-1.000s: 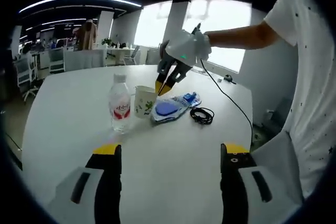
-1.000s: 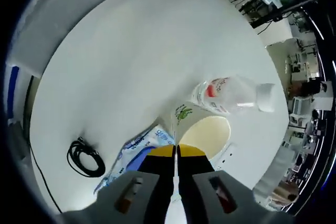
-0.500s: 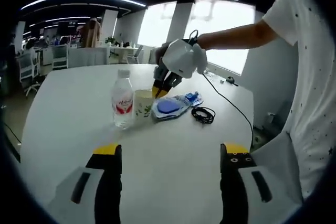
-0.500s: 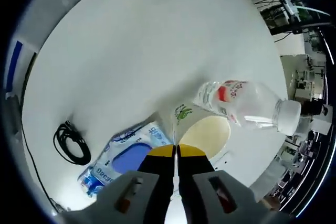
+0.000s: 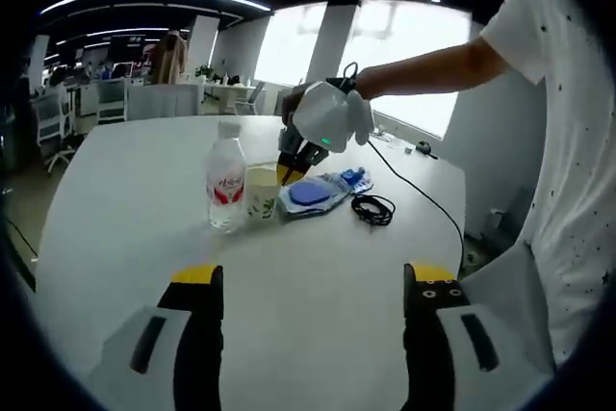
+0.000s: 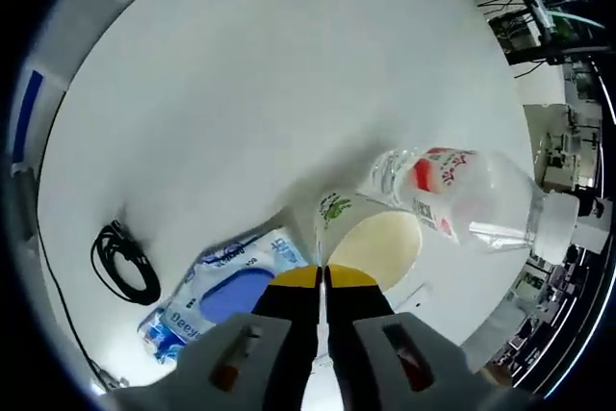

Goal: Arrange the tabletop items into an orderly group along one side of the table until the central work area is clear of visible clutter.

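Observation:
A white paper cup with a green print stands on the white table, close beside a clear water bottle with a red label. My right gripper comes down from above and is shut on the cup's rim. In the right gripper view the closed yellow tips of the right gripper pinch the rim of the cup, with the bottle just past it. A blue wet-wipes pack and a coiled black cable lie beside the cup. My left gripper hangs open over the near table, holding nothing.
The person's white-shirted body stands at the table's right edge. A thin black cord runs from the right gripper across the table. Office chairs and desks stand beyond the far edge. Bare tabletop spreads left of the items.
The right gripper, shut on the cup, has brought it closer to the bottle. The left gripper view has drifted slightly; its jaws stay open.

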The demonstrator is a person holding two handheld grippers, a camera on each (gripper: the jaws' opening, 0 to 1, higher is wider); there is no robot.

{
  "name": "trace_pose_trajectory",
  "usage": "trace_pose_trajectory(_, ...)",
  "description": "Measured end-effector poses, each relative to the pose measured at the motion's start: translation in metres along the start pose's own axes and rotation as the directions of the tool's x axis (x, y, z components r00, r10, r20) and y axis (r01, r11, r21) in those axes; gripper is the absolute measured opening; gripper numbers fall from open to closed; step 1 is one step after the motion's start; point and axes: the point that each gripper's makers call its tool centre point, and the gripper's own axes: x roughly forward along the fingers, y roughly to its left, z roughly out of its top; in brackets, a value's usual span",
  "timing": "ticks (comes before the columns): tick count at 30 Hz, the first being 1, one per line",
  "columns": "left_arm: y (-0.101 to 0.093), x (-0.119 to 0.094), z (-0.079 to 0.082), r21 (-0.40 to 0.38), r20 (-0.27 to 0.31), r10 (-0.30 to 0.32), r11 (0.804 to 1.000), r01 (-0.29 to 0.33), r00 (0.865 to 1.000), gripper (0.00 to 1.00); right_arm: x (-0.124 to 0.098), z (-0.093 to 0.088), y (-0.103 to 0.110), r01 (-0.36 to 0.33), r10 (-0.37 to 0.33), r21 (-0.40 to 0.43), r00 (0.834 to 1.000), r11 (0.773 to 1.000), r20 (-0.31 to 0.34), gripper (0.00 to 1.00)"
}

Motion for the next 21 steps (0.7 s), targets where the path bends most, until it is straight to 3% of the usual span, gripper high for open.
trace_pose_trajectory(5,-0.0003,0.0009,0.0008,0.002,0.001,-0.002,1.000,0.002,1.000,0.78,0.0002,0.0027,-0.0001,0.000,0.000,0.017,1.000,1.000,0.019,0.00)
trace_pose_trajectory(8,-0.0004,0.0010,0.0010,0.000,0.003,-0.002,1.000,0.002,1.000,0.78,0.0004,0.0051,0.0005,0.001,-0.002,0.037,0.999,0.999,0.032,0.08)
trace_pose_trajectory(21,-0.0018,0.0006,0.0014,0.006,0.001,-0.003,1.000,0.003,1.000,0.78,-0.0027,0.0058,0.0047,0.009,-0.012,0.063,0.999,0.998,0.046,0.20)
